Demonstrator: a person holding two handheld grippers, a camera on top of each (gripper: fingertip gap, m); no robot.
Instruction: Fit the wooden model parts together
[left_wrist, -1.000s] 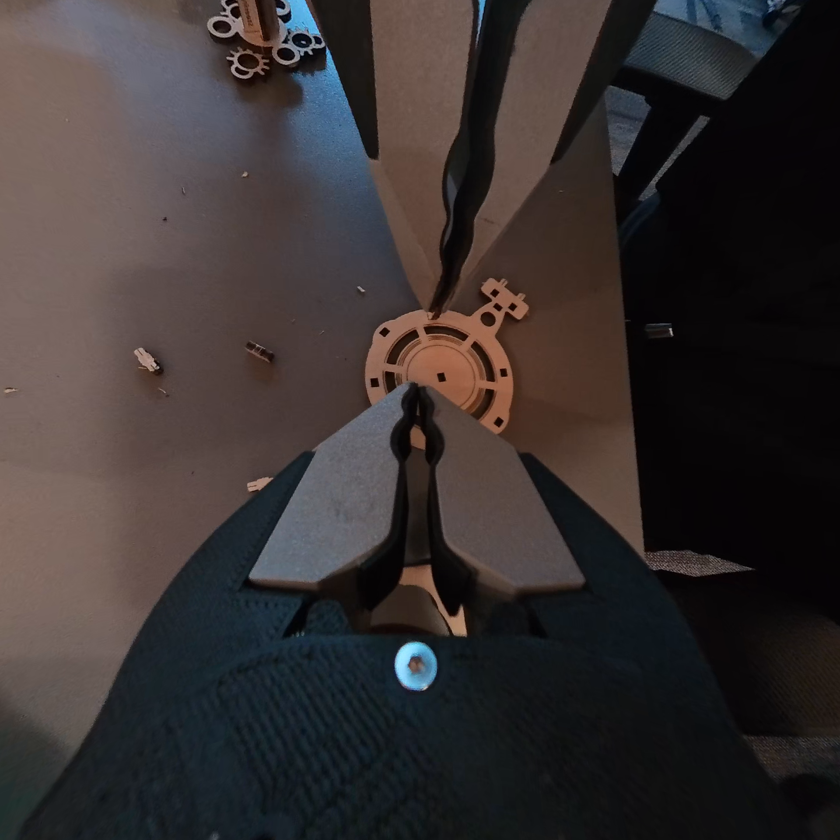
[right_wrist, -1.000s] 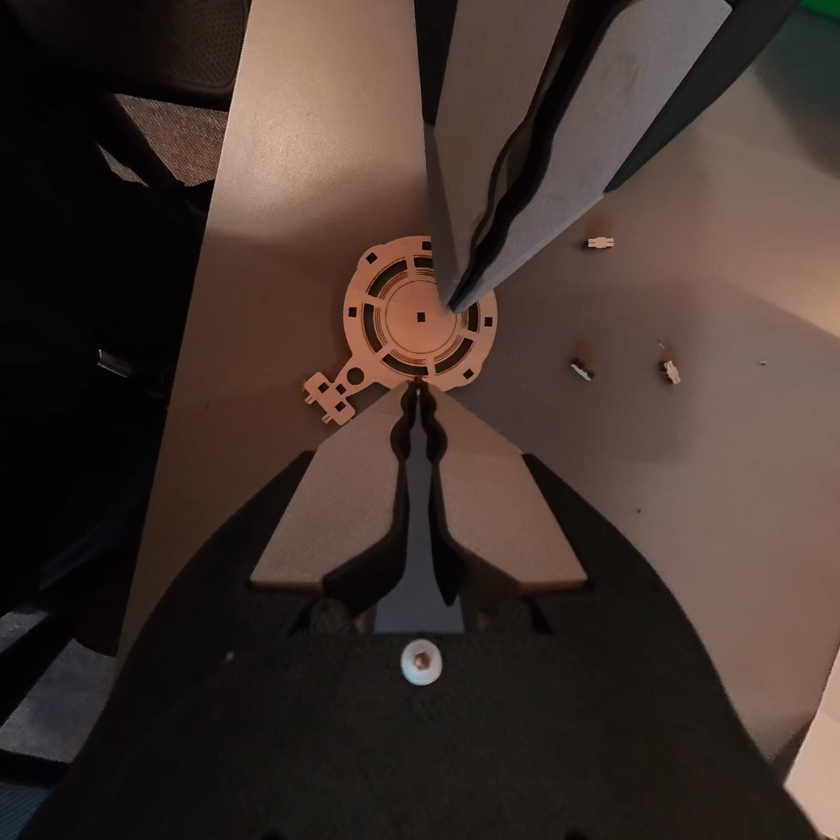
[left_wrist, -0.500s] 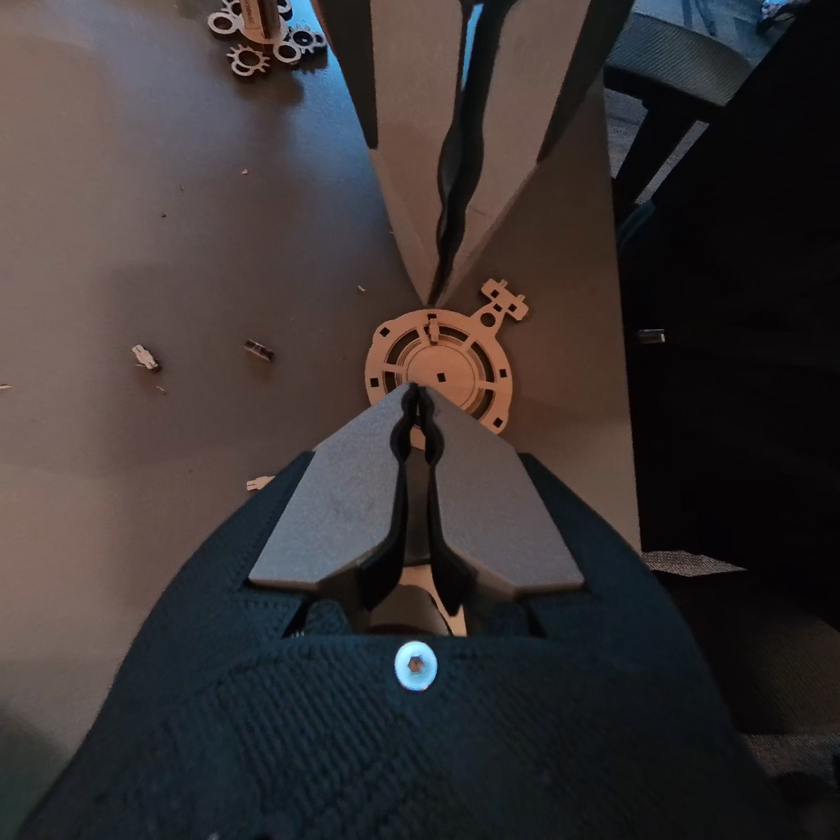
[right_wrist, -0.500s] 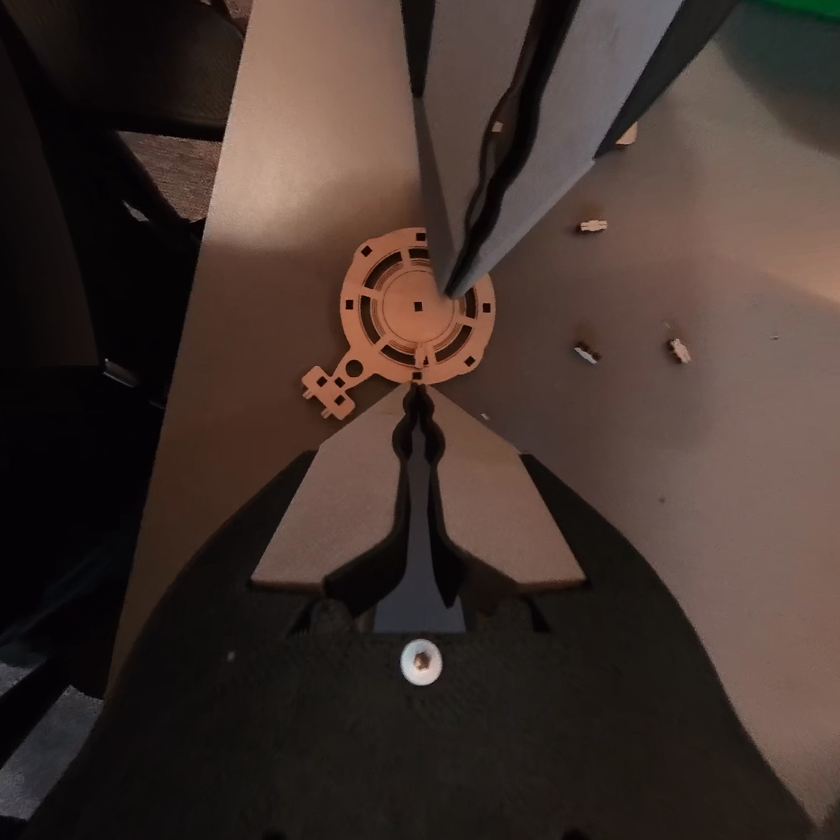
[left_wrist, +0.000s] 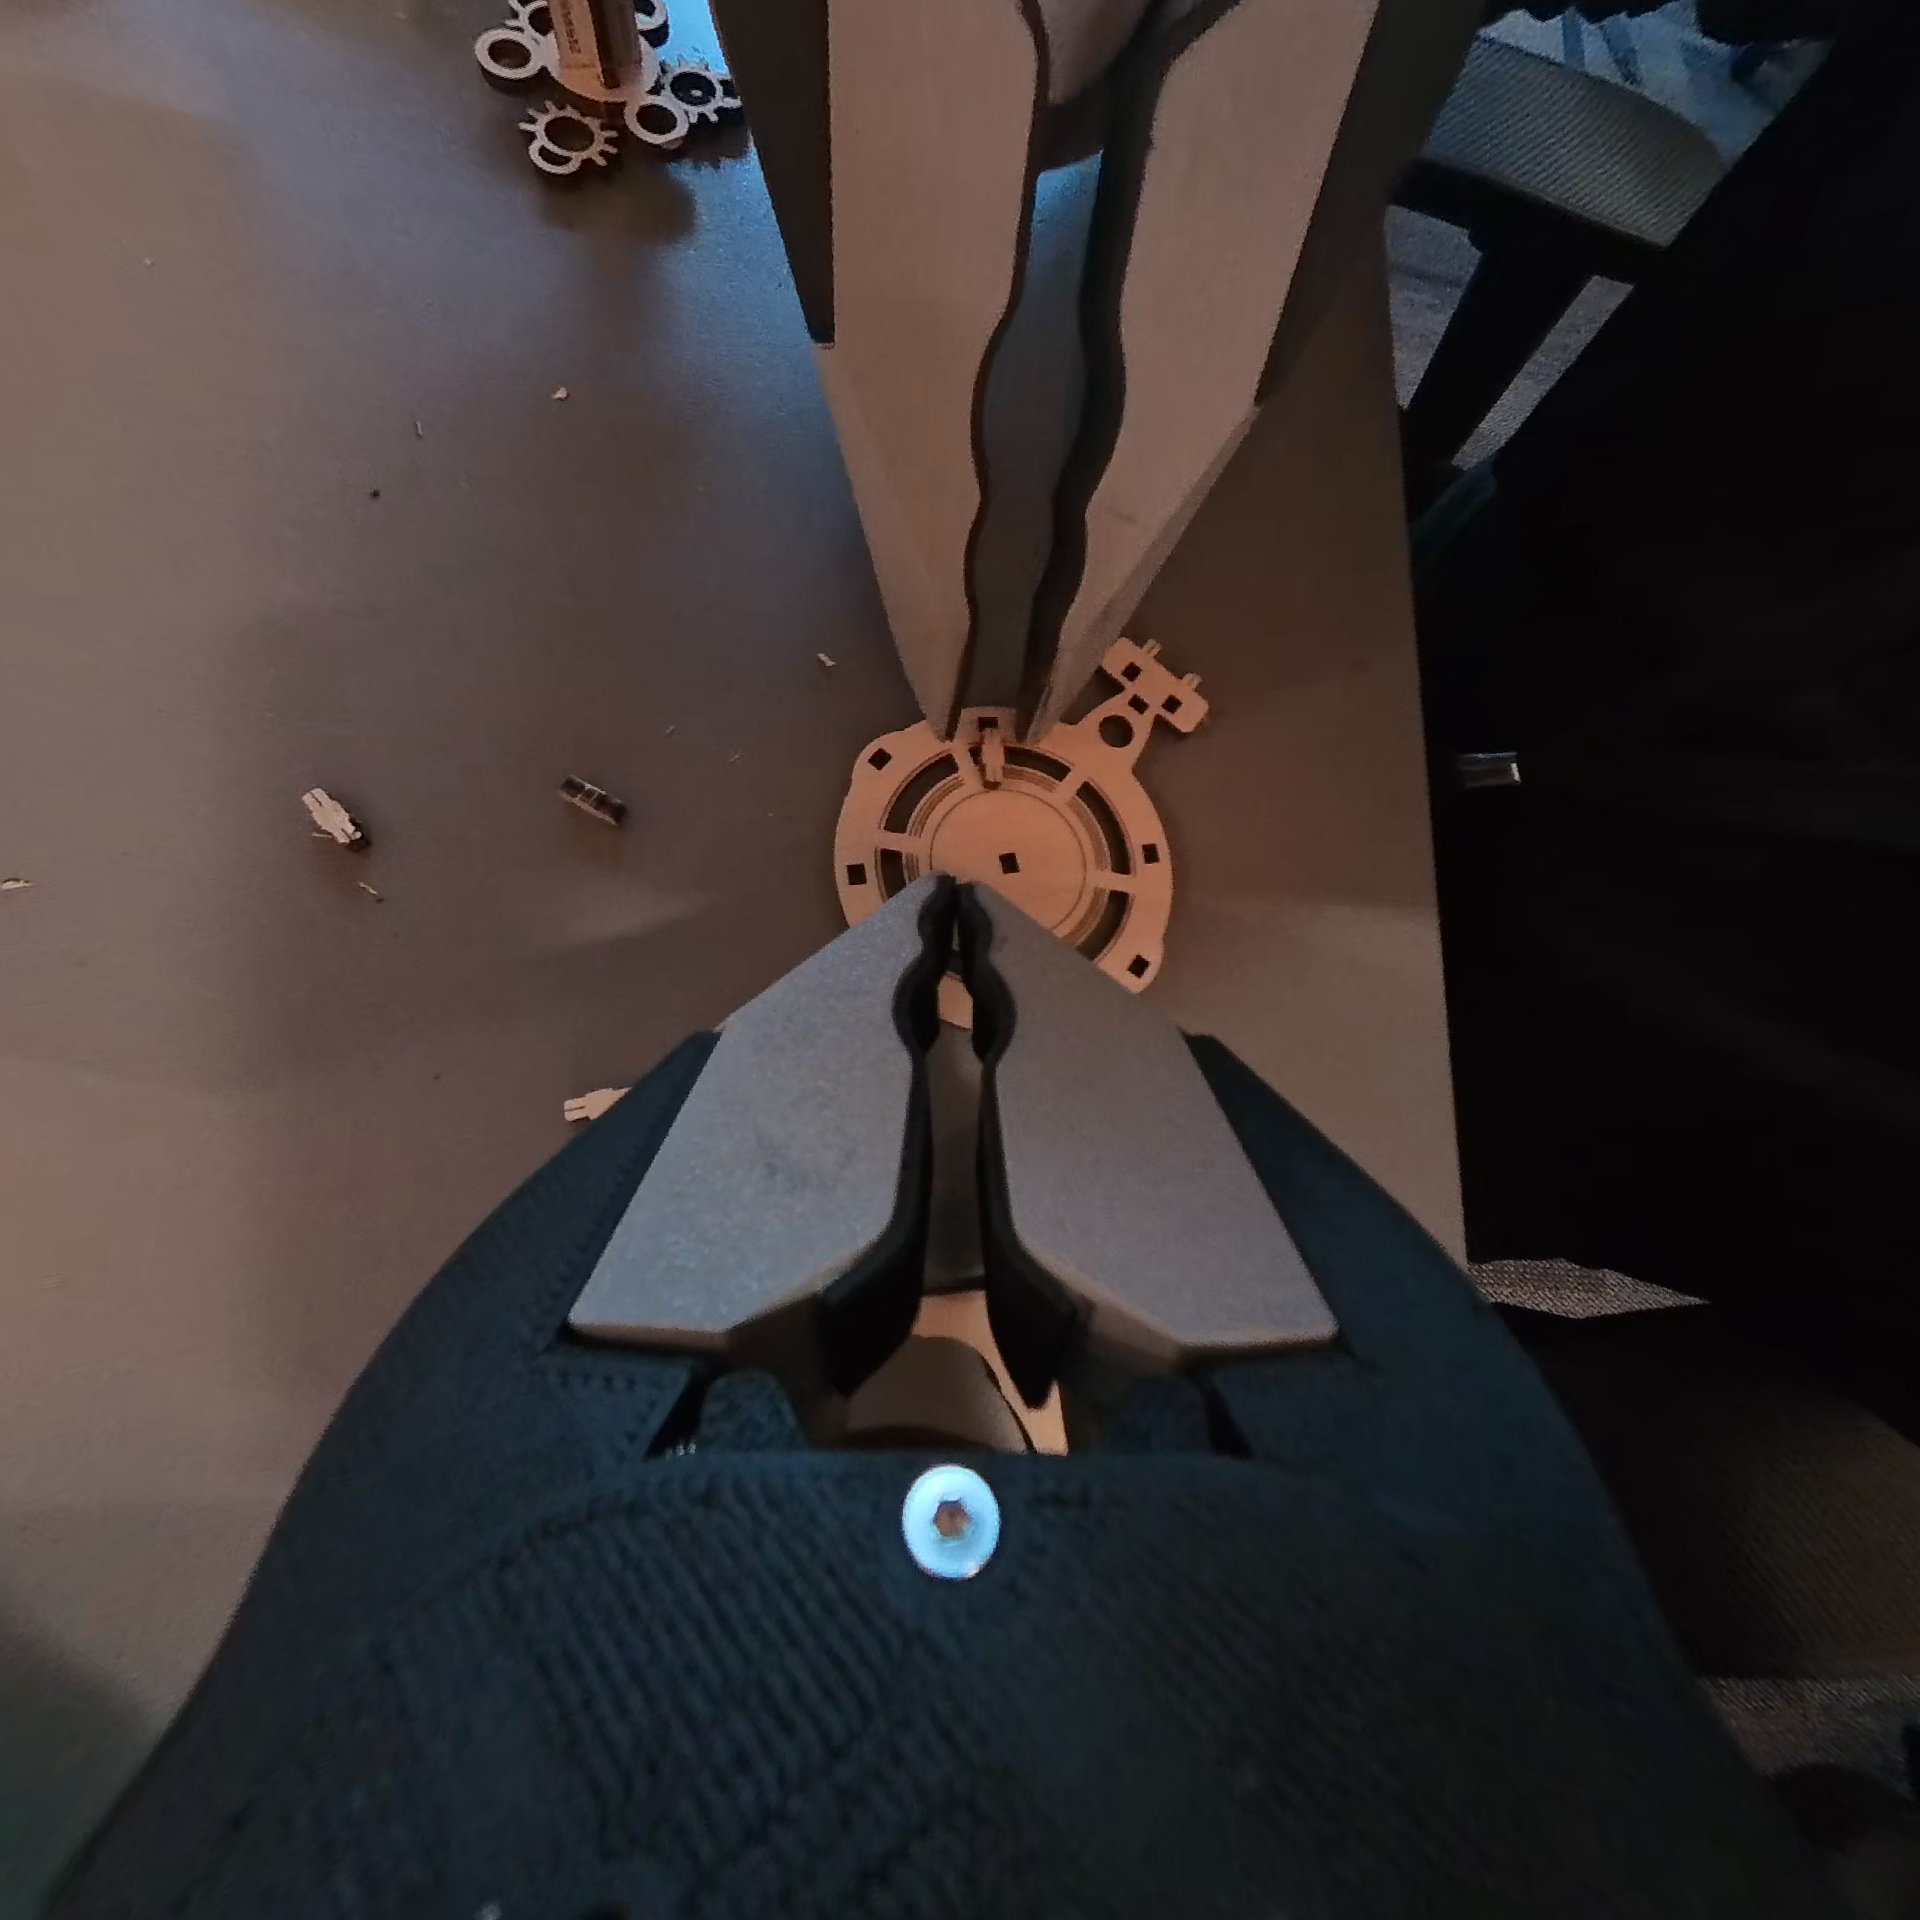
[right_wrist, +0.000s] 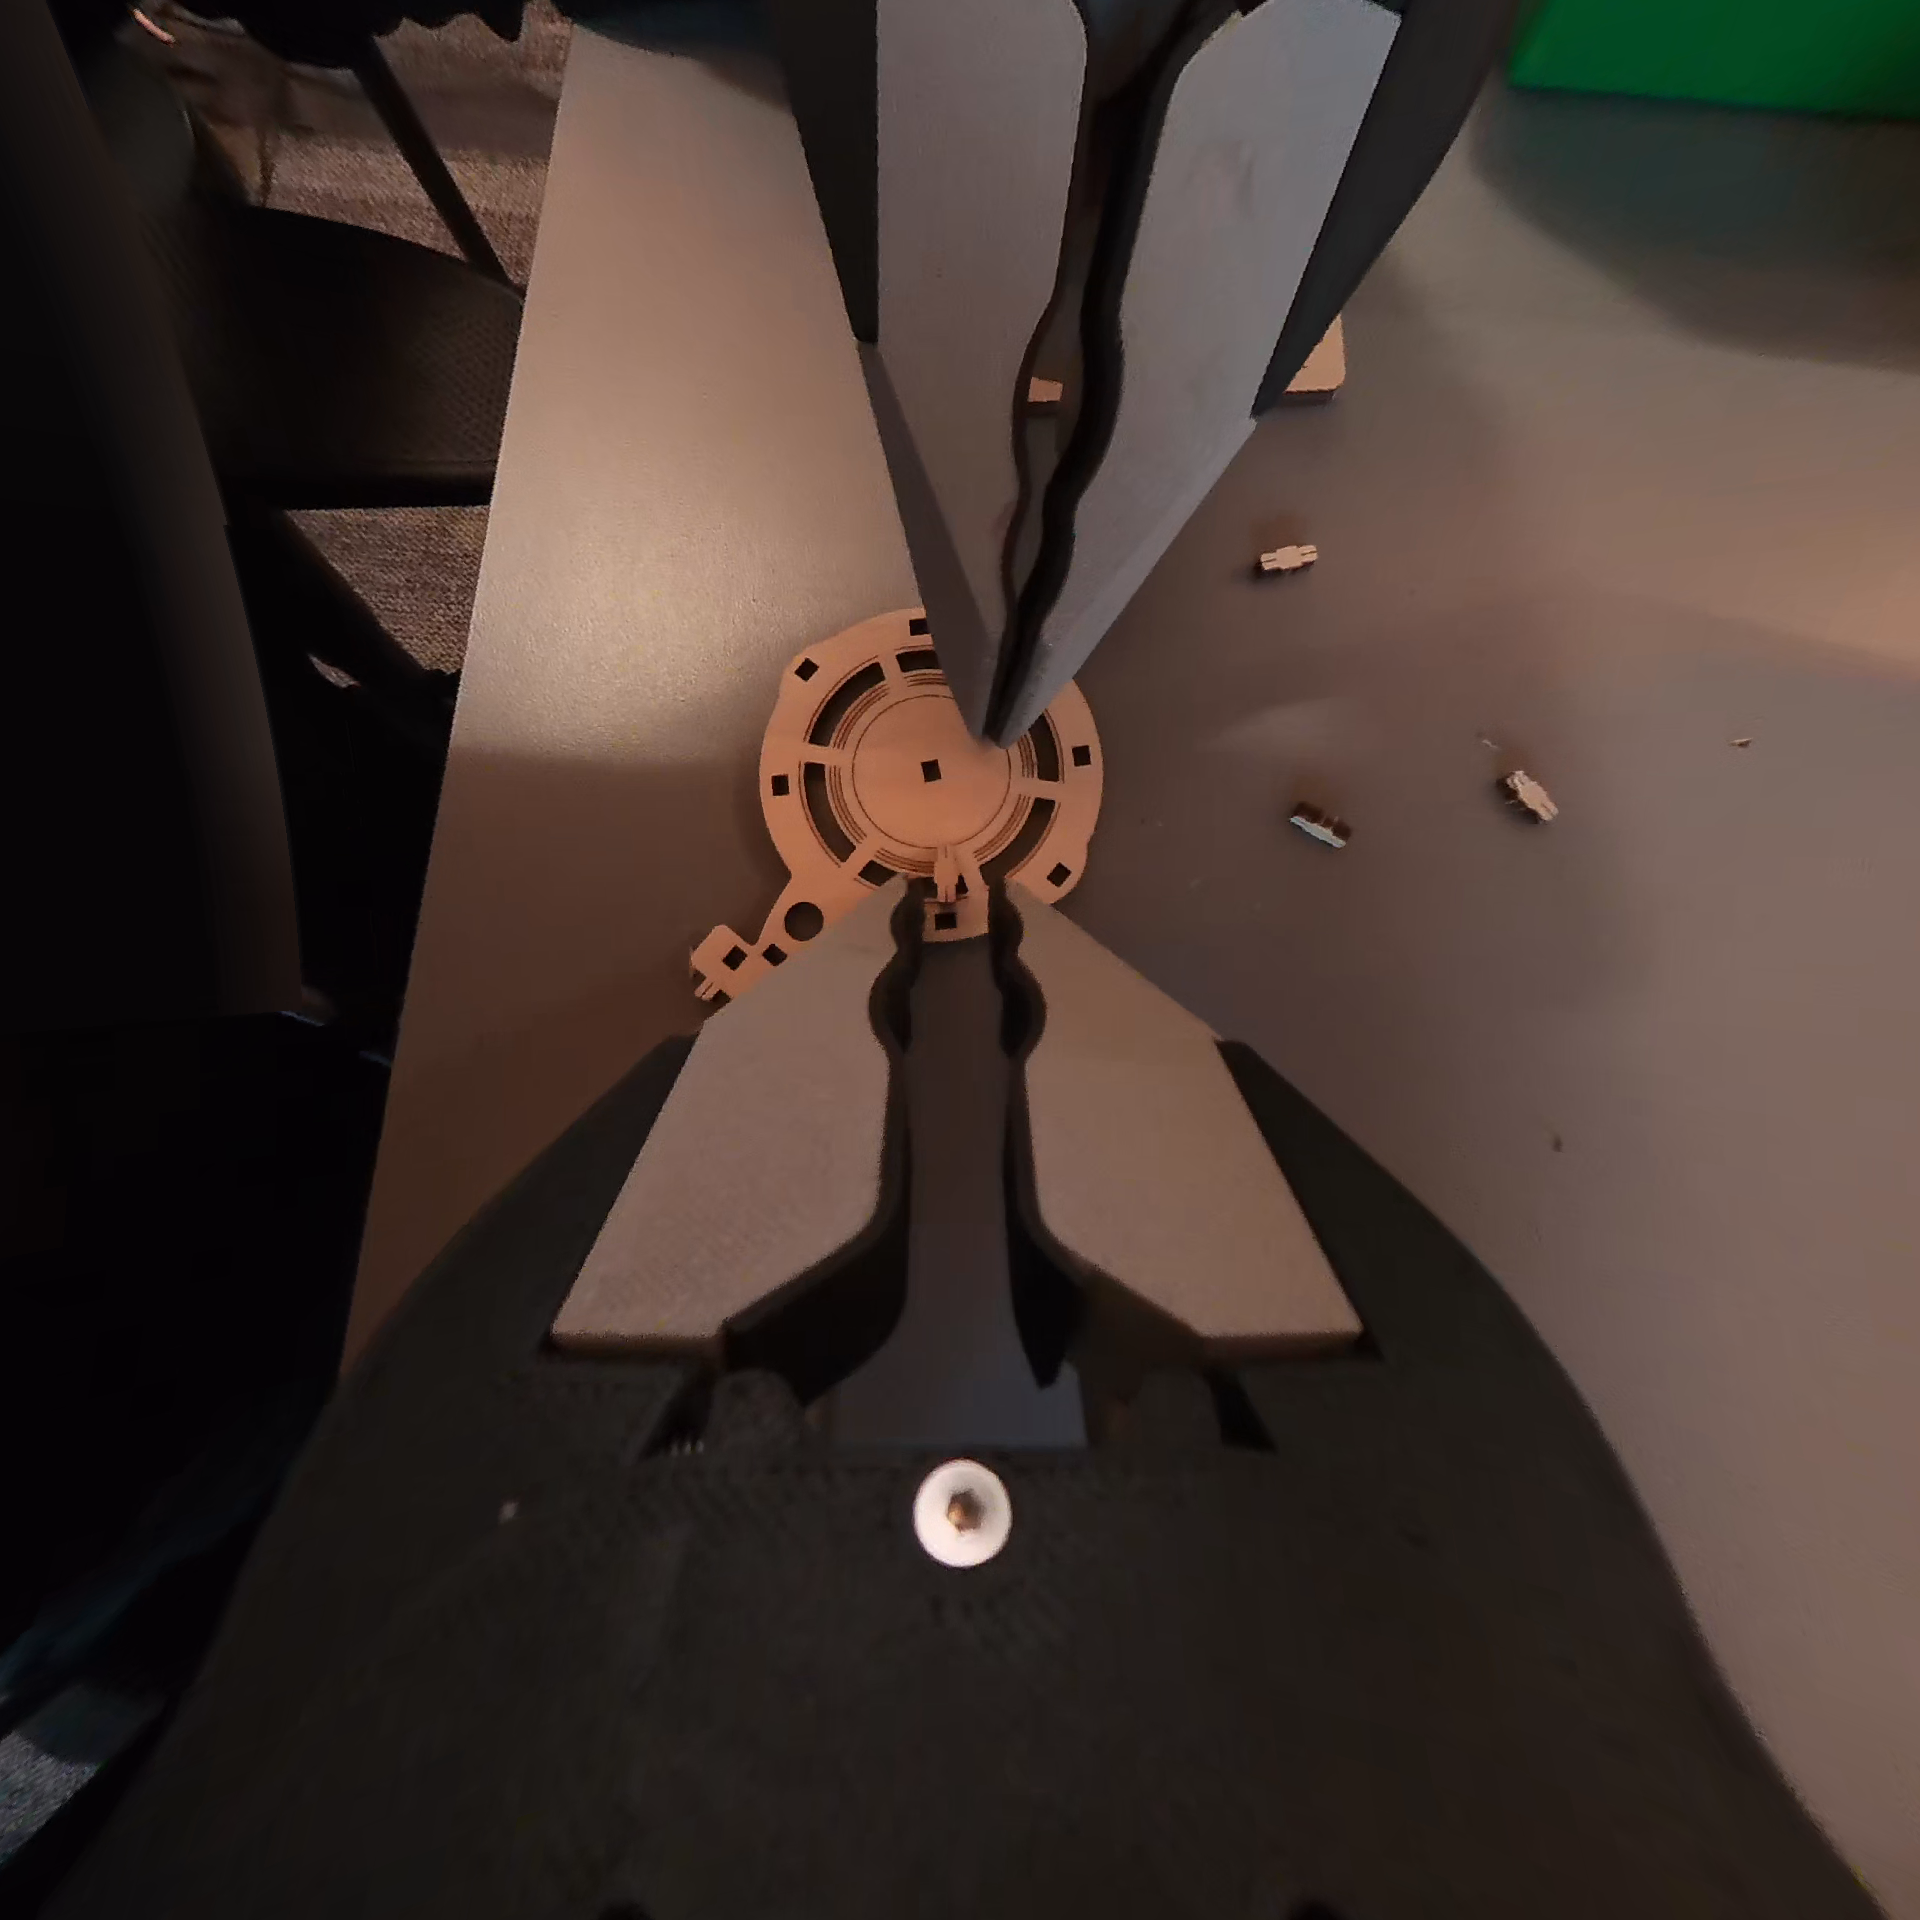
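A round wooden disc (left_wrist: 1003, 862) with ring slots and a side tab lies flat near the table's edge; it also shows in the right wrist view (right_wrist: 894, 790). A small wooden peg (left_wrist: 987, 756) stands in its outer ring, also seen from the right wrist (right_wrist: 948, 878). My left gripper (left_wrist: 951, 891) is shut, its tips resting on the disc near the centre (right_wrist: 992, 732). My right gripper (right_wrist: 951, 909) is open by a narrow gap, its fingertips on either side of the peg without gripping it (left_wrist: 994, 717).
Loose small pegs (left_wrist: 332, 816) (left_wrist: 592, 800) (right_wrist: 1286, 559) lie on the grey table (left_wrist: 416, 1039). A wooden gear assembly (left_wrist: 603, 73) stands at the far end. The table edge (left_wrist: 1429, 935) runs just beside the disc, with a chair (left_wrist: 1558, 156) beyond. The tips of both grippers are at nearly the same place.
My right gripper, shut on the peg a second ago, has let it go and opened slightly. The peg stays standing in the disc. My left gripper has held still.
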